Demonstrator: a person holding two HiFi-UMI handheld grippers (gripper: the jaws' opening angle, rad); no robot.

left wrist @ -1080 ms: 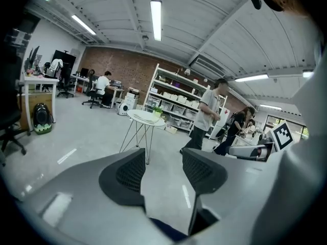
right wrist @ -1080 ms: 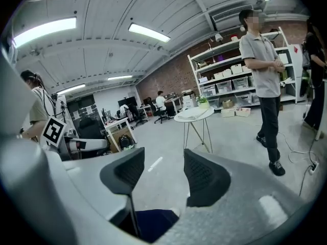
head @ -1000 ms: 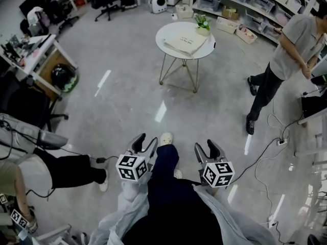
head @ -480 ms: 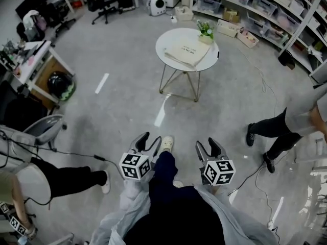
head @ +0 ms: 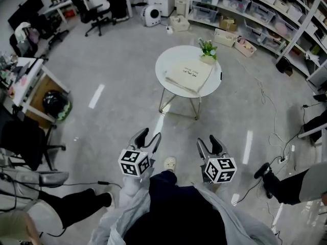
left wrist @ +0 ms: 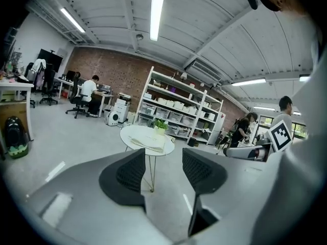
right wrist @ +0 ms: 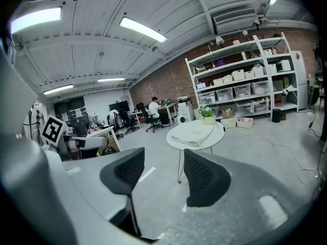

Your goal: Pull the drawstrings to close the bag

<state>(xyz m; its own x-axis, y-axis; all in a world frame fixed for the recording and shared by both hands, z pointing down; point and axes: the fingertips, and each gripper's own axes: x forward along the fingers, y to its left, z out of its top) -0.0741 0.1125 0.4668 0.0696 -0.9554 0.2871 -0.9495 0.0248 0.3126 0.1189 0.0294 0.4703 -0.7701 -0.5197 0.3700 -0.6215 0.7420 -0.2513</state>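
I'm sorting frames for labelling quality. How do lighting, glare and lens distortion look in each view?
Head view: even light, white glare streaks on the floor, edges bent; the bag on the table looks sharp. Left gripper view: fisheye with dark corners, bright ceiling tube, left tongs fill the lower frame. Right gripper view: same vignette, a lamp blown out at top left.

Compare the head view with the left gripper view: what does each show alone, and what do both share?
Only the head view: the wearer's shoe and a floor cable. Only the left gripper view: the ceiling light and the brick wall. Both: the round table with the cream bag and potted plant on it, the shelves, and the left gripper, open and empty.
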